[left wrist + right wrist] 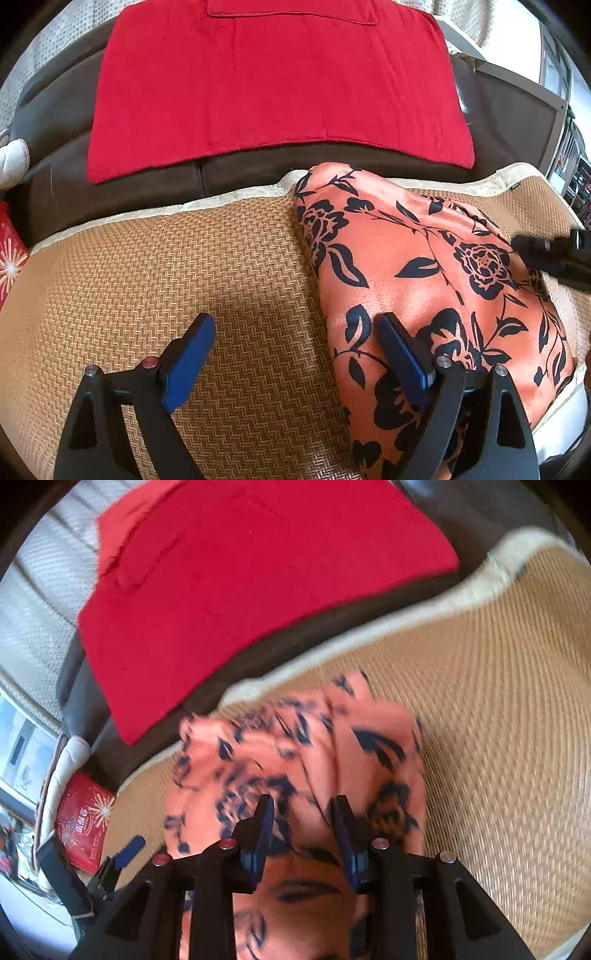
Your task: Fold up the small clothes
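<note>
Right wrist: floral garment (295, 746) beneath parted jaws

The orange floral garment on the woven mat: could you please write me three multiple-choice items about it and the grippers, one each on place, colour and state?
1. Where does the orange floral garment lie?
A. on the woven mat
B. on the red towel
C. on the floor

2. What colour is the garment's flower print?
A. white
B. black
C. green

3. How does the left gripper stand?
A. shut on the garment
B. shut on the towel
C. wide open, holding nothing

Answers:
1 A: mat weave shows around the garment, and the towel lies apart behind it.
2 B: black roses and leaves on orange.
3 C: its blue pads stand far apart, one over the mat and one over the garment's edge.
</note>
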Demonstrator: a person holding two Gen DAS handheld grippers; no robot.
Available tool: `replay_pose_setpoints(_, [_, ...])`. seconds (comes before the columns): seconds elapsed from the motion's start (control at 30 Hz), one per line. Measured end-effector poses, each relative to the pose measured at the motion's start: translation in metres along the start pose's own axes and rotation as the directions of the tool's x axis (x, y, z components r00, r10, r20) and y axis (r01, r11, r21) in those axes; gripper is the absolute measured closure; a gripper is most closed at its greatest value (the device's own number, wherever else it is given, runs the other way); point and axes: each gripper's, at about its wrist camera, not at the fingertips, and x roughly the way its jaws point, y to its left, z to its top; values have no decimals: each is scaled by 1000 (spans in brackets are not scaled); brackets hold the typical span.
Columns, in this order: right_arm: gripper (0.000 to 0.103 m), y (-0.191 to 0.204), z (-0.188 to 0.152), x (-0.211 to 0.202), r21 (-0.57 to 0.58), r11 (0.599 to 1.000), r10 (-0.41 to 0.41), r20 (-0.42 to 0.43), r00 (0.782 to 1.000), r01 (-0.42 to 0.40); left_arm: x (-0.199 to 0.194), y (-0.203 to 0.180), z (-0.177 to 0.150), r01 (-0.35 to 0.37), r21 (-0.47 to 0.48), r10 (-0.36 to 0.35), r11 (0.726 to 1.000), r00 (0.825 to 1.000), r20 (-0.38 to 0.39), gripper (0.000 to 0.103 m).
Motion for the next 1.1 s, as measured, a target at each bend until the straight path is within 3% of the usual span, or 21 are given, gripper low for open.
replay_pose_setpoints(0.07, [62, 4, 6, 3, 5, 1000, 13, 28, 1000, -14, 1, 1, 2, -8, 8, 8, 1000, 1000, 4, 13])
replay_pose_setpoints(0.17, [26, -1, 16, 28, 62, 998, -2, -15, 1000, 3, 2, -2, 2, -13, 23, 13, 1000, 1000, 11, 13])
replay_pose_setpoints(0.2, [26, -6, 18, 50, 81, 996, -35, -72, 997, 41, 2, -3, 3, -14, 32, 13, 999, 1000, 15, 13])
replay_pose_setpoints(0.37, [26, 1, 19, 55, 6, 993, -115, -71, 991, 115, 2, -5, 5, -20, 54, 20, 998, 1000, 17, 13])
replay_pose_setpoints(0.57, [28, -4, 18, 29, 83, 996, -31, -1, 1000, 31, -2, -9, 4, -42, 55, 41, 998, 999, 20, 13])
replay_pose_setpoints(0.63, [41, 1, 16, 14, 66, 998, -14, 38, 999, 12, -5, -11, 3, -51, 58, 50, 997, 999, 23, 13])
replay_pose_setpoints(0.67, [56, 4, 13, 5, 46, 999, -14, 45, 999, 12, -6, -11, 2, -55, 59, 53, 997, 998, 23, 13])
replay_pose_setpoints(0.7, [64, 8, 9, -2, 30, 999, -18, 48, 999, 17, -7, -12, 1, -57, 59, 56, 997, 998, 23, 13])
replay_pose_setpoints(0.97, [64, 20, -13, -31, -75, 996, -37, 30, 999, 39, -16, -14, -5, -76, 61, 74, 995, 997, 30, 13])
replay_pose_setpoints(1.1, [63, 9, -22, -13, -79, 995, -61, -92, 994, 53, -18, -14, -8, -86, 64, 84, 994, 996, 34, 13])
